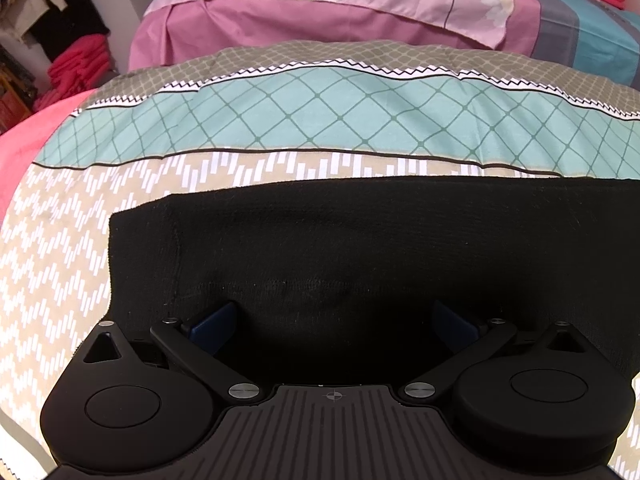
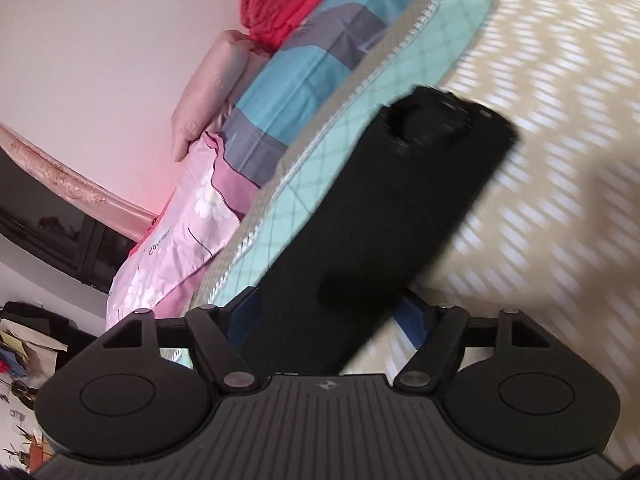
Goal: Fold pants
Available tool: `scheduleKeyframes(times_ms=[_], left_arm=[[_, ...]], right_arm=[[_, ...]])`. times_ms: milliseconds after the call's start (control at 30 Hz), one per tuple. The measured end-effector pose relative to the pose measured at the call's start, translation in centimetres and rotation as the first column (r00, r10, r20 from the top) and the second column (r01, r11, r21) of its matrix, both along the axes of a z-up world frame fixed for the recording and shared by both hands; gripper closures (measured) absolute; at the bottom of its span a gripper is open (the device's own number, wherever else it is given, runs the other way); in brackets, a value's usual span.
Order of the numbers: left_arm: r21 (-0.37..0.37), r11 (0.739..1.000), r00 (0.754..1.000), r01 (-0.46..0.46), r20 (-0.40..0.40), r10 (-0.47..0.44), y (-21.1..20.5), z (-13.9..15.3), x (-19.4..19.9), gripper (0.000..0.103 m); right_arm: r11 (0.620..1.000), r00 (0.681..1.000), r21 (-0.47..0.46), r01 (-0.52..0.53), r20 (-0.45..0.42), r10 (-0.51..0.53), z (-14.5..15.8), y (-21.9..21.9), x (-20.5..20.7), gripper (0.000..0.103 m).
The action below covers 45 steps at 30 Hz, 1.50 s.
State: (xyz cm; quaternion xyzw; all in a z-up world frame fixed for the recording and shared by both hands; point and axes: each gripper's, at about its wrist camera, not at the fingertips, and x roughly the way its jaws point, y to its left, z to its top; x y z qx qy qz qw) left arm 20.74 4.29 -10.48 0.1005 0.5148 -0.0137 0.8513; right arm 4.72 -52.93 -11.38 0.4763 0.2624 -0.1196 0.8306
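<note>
The black pants (image 1: 360,248) lie flat on the patterned bedspread (image 1: 280,120), with their short left edge showing. My left gripper (image 1: 334,320) hangs just over them, its blue pads (image 1: 214,322) wide apart, open, with only flat cloth between the fingers. In the right wrist view the pants (image 2: 380,208) run as a long dark strip away from my right gripper (image 2: 328,318). Its jaws stand open, and the strip's near end lies between the blue pads (image 2: 416,318), not pinched. The strip's far end (image 2: 448,120) is blurred.
A pink floral quilt (image 1: 340,4) and a blue-grey quilt (image 2: 296,80) lie folded beyond the bedspread. Red folded cloth (image 2: 280,4) is stacked near the pillows (image 2: 208,92) against the wall. Clutter (image 2: 24,352) lies on the floor beside the bed.
</note>
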Motion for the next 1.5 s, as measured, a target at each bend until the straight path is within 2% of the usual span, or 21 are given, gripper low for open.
scheduleKeyframes(times_ms=[200,300,533,567,633,667,700,767,833,900,933,1000,1067,1133,1233,1267,1300,1333,1433,1467,1500], left_arm=[[-0.002,1.0,1.0,-0.002,0.005,0.002,0.1,-0.1,-0.2,0.0],[-0.005,1.0,1.0,0.001,0.006,-0.001,0.1,-0.1,-0.2,0.0],[-0.009,1.0,1.0,0.004,0.015,-0.004,0.2,-0.2,-0.4,0.0],[-0.01,1.0,1.0,0.004,0.012,-0.003,0.2,-0.1,-0.3,0.0],[-0.022,1.0,1.0,-0.002,0.005,0.002,0.3,0.1,-0.1,0.0],[-0.033,0.999,1.0,-0.007,0.002,0.007,0.5,0.3,-0.1,0.0],[-0.047,0.999,1.0,-0.013,0.001,0.013,0.6,0.6,0.0,0.0],[-0.07,0.997,1.0,-0.024,0.008,0.025,1.0,1.4,-0.2,0.0],[-0.086,0.996,0.999,-0.036,0.03,0.038,1.6,2.4,-0.5,0.0],[-0.085,0.995,0.997,-0.047,0.058,0.052,2.2,3.6,-1.0,0.0],[-0.086,0.995,0.996,-0.051,0.072,0.057,2.4,4.1,-1.2,0.0],[-0.085,0.995,0.993,-0.058,0.101,0.066,3.0,5.1,-1.5,0.0],[-0.086,0.994,0.99,-0.062,0.123,0.073,3.5,5.9,-1.7,0.0],[-0.088,0.994,0.988,-0.064,0.134,0.075,3.7,6.2,-1.8,0.0],[-0.08,0.995,0.989,-0.06,0.133,0.071,3.9,6.3,-1.8,0.0],[-0.075,0.996,0.989,-0.056,0.13,0.066,3.9,6.3,-1.8,0.0],[-0.07,0.996,0.99,-0.051,0.129,0.06,3.7,6.3,-2.0,0.0],[-0.067,0.997,0.99,-0.041,0.13,0.05,3.6,6.3,-2.1,0.0],[-0.069,0.998,0.989,-0.012,0.145,0.022,2.9,6.5,-2.4,0.0],[-0.073,0.997,0.988,-0.001,0.152,0.013,2.4,6.7,-2.4,0.0],[-0.081,0.997,0.987,0.014,0.16,-0.001,1.8,6.7,-2.3,0.0]], right_arm=[[0.994,0.999,-0.108,-0.02,-0.034,0.016,0.7,3.3,-0.5,0.012],[0.988,0.999,-0.146,-0.045,-0.011,0.044,0.6,4.6,-2.1,0.012],[0.985,0.998,-0.164,0.045,0.041,-0.039,0.1,2.3,0.5,0.013],[0.984,0.998,-0.166,0.067,0.033,-0.062,0.2,2.3,0.7,0.016],[0.976,0.995,-0.197,0.095,-0.017,-0.101,0.4,2.9,0.9,0.035],[0.969,0.992,-0.23,0.093,-0.064,-0.11,0.6,3.2,1.2,0.073],[0.963,0.988,-0.258,0.082,-0.106,-0.113,0.8,3.5,1.4,0.081],[0.938,0.986,-0.339,0.073,-0.116,-0.119,1.9,4.8,1.2,0.082],[0.861,0.988,-0.507,0.039,-0.112,-0.11,4.0,7.9,1.5,0.082],[0.729,0.995,-0.684,-0.002,-0.072,-0.065,6.1,12.6,1.8,0.082],[0.647,0.999,-0.762,-0.025,-0.049,-0.02,6.8,15.5,1.9,0.082],[0.445,0.993,-0.892,-0.075,-0.027,0.113,7.1,22.1,1.8,0.082],[0.275,0.965,-0.955,-0.114,-0.042,0.257,5.9,28.6,1.5,0.079],[0.127,0.915,-0.971,-0.2,-0.139,0.378,3.2,34.3,1.8,0.072],[-0.219,0.773,-0.896,-0.386,-0.443,0.453,-3.7,41.1,2.6,0.068],[-0.3,0.734,-0.859,-0.415,-0.511,0.447,-5.4,42.2,2.4,0.079],[-0.347,0.744,-0.852,-0.392,-0.515,0.425,-6.1,42.8,2.0,0.081],[-0.355,0.752,-0.858,-0.371,-0.501,0.428,-5.9,42.8,1.6,0.081],[-0.269,0.755,-0.894,-0.359,-0.447,0.479,-4.1,42.1,0.9,0.08],[-0.276,0.743,-0.891,-0.361,-0.454,0.492,-4.2,42.2,0.6,0.08],[-0.313,0.715,-0.878,-0.362,-0.477,0.511,-4.7,42.6,0.4,0.081]])
